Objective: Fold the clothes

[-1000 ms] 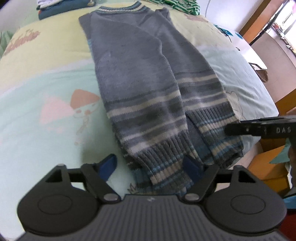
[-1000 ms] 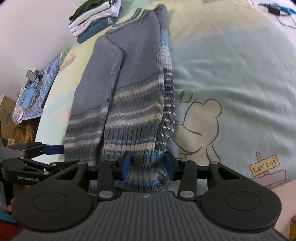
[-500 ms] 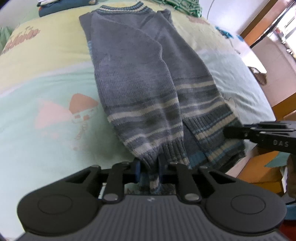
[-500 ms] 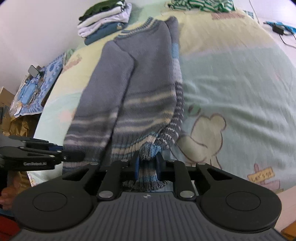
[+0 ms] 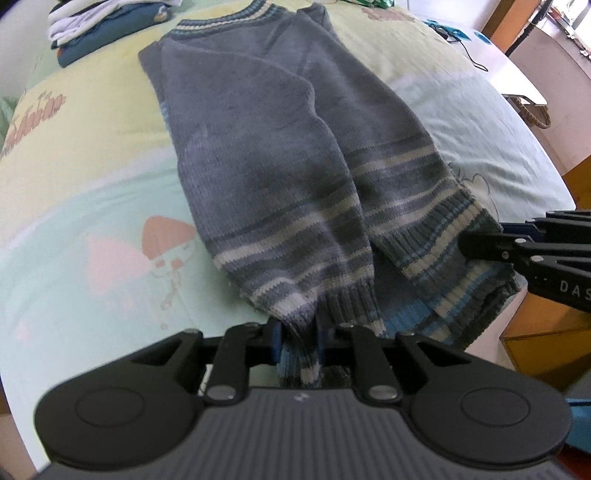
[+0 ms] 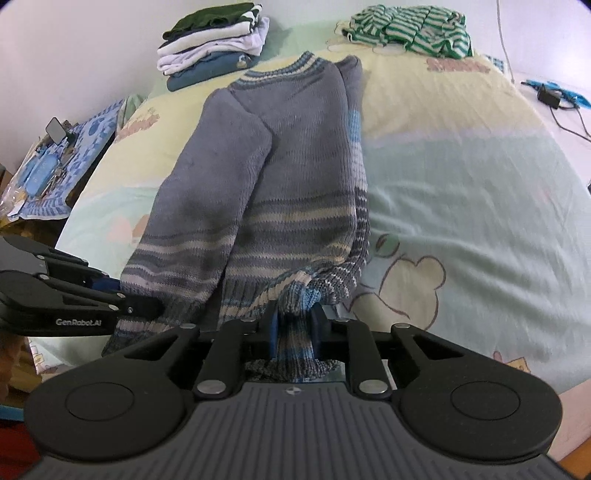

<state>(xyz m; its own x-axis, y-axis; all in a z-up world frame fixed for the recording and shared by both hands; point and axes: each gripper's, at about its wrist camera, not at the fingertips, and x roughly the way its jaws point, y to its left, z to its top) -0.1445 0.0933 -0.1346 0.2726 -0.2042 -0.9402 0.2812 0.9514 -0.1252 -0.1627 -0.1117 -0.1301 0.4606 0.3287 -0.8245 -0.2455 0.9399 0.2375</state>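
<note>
A grey knitted sweater [image 5: 266, 155] with cream and blue stripes lies lengthwise on the bed, collar at the far end, both sleeves folded onto its body. My left gripper [image 5: 298, 341] is shut on the ribbed hem at the sweater's near left corner, bunching the knit between its blue pads. My right gripper [image 6: 293, 325] is shut on the hem at the near right corner and lifts it slightly. The same sweater [image 6: 291, 177] fills the middle of the right wrist view. Each gripper shows from the side in the other's view, the right gripper [image 5: 480, 245] and the left gripper [image 6: 147, 306].
The bed sheet [image 6: 461, 192] is pale green and yellow with cartoon prints. A stack of folded clothes [image 6: 214, 44] sits at the far left, a green striped garment [image 6: 410, 29] at the far right. A cable and charger [image 6: 550, 96] lie on the right edge.
Both grippers went from open around the hem to shut on it. The gripped corners have since risen a little and the knit bunches up between the pads.
</note>
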